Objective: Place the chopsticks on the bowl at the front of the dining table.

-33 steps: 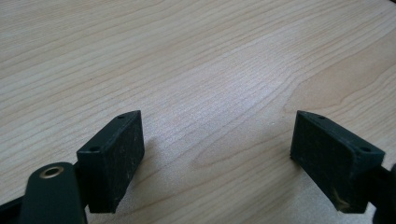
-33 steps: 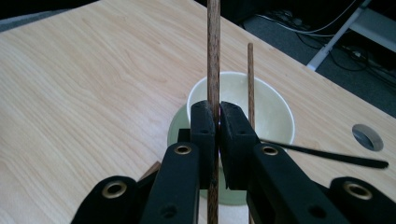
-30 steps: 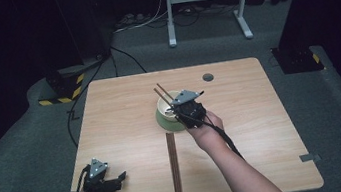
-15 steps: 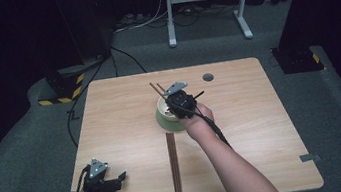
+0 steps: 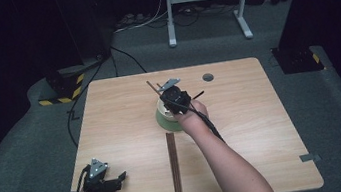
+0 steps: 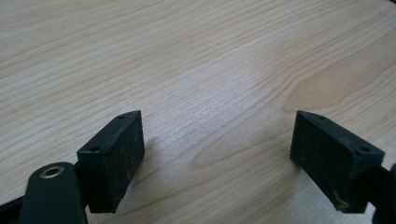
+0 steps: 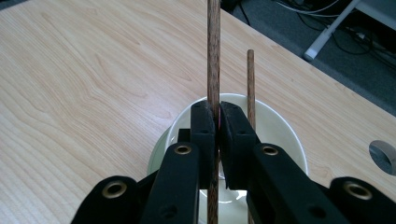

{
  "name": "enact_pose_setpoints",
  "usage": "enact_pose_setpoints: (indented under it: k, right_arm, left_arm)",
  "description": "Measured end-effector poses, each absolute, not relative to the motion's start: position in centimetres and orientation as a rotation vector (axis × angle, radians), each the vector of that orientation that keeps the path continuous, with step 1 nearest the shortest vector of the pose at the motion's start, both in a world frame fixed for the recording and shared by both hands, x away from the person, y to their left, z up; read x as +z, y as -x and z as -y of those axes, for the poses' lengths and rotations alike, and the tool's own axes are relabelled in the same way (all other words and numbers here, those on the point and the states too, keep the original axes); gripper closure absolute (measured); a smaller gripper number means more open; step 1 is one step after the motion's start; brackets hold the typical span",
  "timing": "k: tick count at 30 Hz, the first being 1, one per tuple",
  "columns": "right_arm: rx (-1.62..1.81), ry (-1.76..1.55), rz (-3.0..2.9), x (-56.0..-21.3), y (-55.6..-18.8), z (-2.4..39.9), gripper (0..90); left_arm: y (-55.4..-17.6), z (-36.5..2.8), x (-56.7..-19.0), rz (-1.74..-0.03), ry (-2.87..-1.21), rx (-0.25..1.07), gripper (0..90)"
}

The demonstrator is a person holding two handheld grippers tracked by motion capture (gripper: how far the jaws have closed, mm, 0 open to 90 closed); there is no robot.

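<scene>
R gripper [image 7: 217, 135] clamped on a chopstick [image 7: 213, 56] over the bowl [image 7: 280, 135], 2nd stick [image 7: 251, 79] resting in it. Stick's light, stiff, prob slick; grip mid-shaft. L gripper [image 6: 217, 154] wide, nr table [image 6: 187, 56] edge.

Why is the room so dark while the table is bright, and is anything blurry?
High view: light falls on the table, the floor around fades to black. Left gripper view: the left tool casts soft shadows on the wood; the far grain blurs. Right gripper view: the right tool and its chopstick look sharp, the bowl glares slightly white.
</scene>
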State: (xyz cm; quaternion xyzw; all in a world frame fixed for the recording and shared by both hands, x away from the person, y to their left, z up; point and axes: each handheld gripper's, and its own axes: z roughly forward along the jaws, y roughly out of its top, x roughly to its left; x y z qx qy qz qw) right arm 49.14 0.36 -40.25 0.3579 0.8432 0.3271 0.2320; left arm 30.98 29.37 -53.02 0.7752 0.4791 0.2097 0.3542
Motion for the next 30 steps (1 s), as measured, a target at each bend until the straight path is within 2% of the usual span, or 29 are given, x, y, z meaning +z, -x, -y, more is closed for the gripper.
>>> enact_pose_setpoints:
  k: [30]
  right_arm:
    - [0.752, -1.054, -2.338, -43.4, -53.5, -1.5, 85.2]
  left_arm:
    - [-30.9, -29.4, -52.9, -1.241, -2.021, 0.536, 17.5]
